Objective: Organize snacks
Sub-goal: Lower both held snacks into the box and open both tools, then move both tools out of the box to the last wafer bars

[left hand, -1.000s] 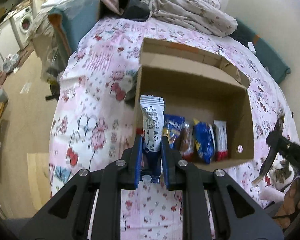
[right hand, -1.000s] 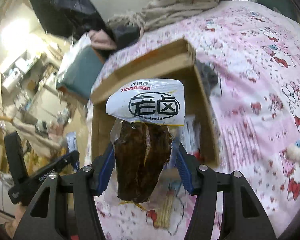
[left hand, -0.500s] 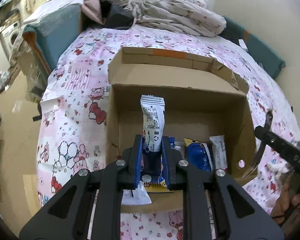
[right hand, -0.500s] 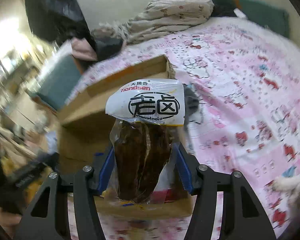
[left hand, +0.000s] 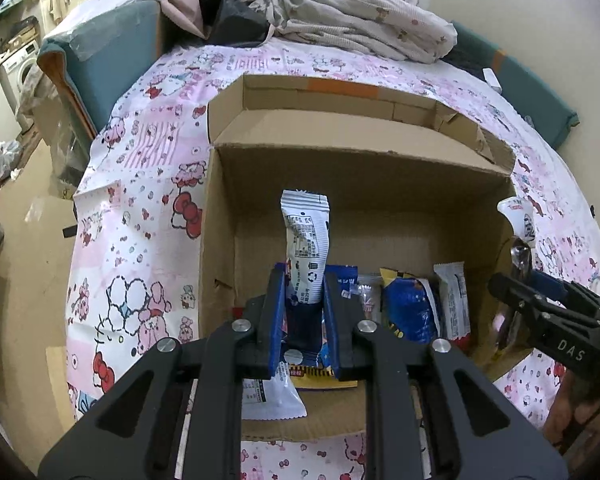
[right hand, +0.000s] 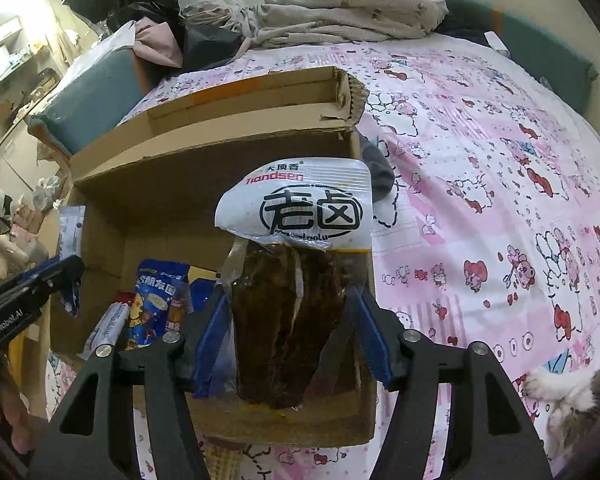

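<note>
The left gripper (left hand: 303,292) is squeezed tight on a thin white snack pack (left hand: 306,236) over the cardboard box (left hand: 220,216).

The right gripper (right hand: 288,316), jaws just widening, has the brown meat pack (right hand: 288,312) between them, hiding the box at 6 o'clock; I cannot tell if the pads press it.

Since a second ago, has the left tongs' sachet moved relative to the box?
Yes. The sachet in the left tongs has moved in over the box: it was at the left wall, and now hangs above the packets inside.
</note>
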